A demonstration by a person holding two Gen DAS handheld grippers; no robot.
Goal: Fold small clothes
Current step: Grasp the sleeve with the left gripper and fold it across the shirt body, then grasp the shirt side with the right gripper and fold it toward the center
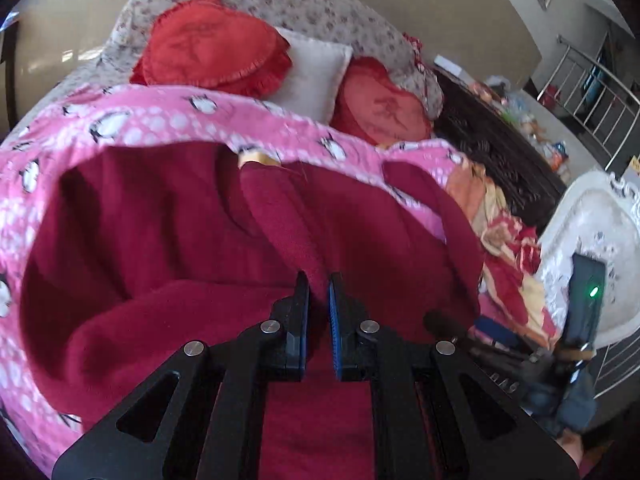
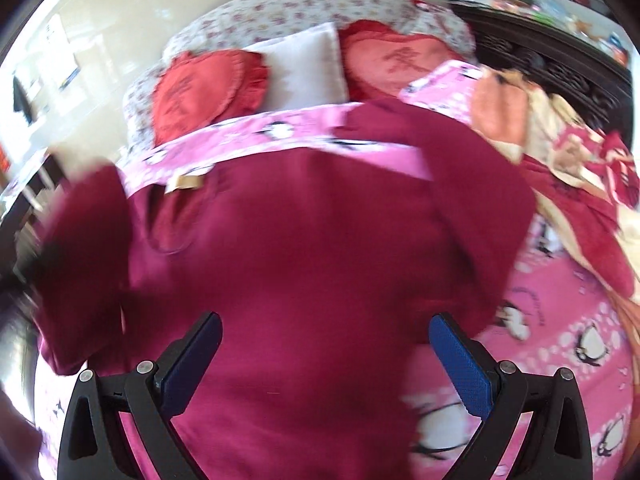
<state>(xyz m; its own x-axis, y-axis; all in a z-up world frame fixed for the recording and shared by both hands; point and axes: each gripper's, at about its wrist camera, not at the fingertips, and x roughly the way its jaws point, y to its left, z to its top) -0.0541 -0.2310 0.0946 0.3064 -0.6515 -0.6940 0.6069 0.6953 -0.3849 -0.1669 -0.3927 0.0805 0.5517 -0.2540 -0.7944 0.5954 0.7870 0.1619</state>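
**Sleeve fold on the dark red garment, left side in hand**

The dark red garment [image 2: 312,240] lies spread on the pink penguin blanket [image 2: 560,360]. The left gripper [image 1: 319,280] is clamped on its sleeve [image 1: 280,216]; the right gripper [image 2: 325,322] hangs released above the body. The sleeve should be carried across the chest and laid flat before release.

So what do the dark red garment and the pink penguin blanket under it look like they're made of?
The dark red garment looks like a soft knit or fleece: matte, slightly fuzzy, draping in thick rounded folds. The pink penguin blanket appears to be plush printed fleece, probably synthetic: fuzzy nap, soft-edged print, faint sheen. Motion blur leaves the exact weave of both uncertain.
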